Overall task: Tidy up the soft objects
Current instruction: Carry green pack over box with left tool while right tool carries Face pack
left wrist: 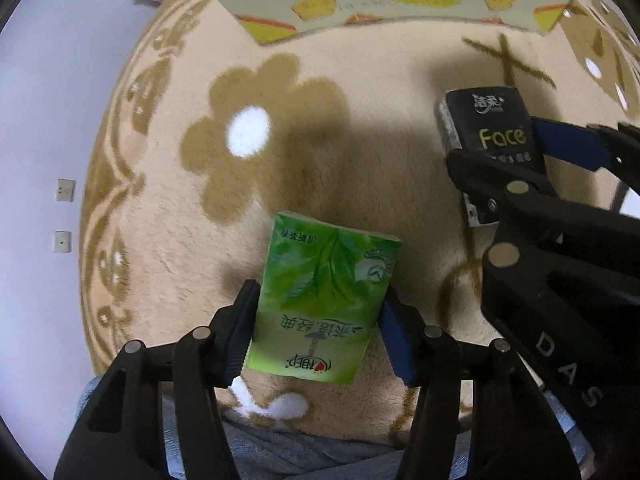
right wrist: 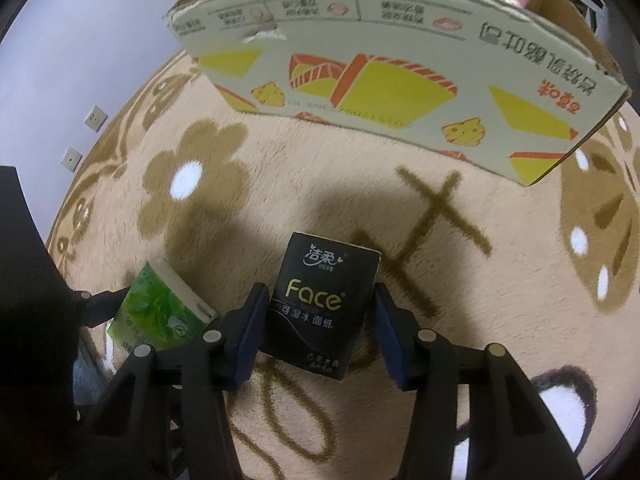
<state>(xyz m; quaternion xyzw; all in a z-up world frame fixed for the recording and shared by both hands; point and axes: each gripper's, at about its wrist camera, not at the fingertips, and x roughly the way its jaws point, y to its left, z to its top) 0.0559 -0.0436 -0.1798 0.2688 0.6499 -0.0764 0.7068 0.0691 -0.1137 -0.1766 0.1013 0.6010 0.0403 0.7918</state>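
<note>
A cardboard box point(right wrist: 400, 80) stands on a flowered beige rug point(left wrist: 360, 160), ahead of both sets of fingers. The right gripper point(right wrist: 318, 332) grasps a black tissue pack point(right wrist: 320, 304) between its fingers; the left gripper point(left wrist: 316, 340) grips a green tissue pack point(left wrist: 320, 304) between its own.
</note>
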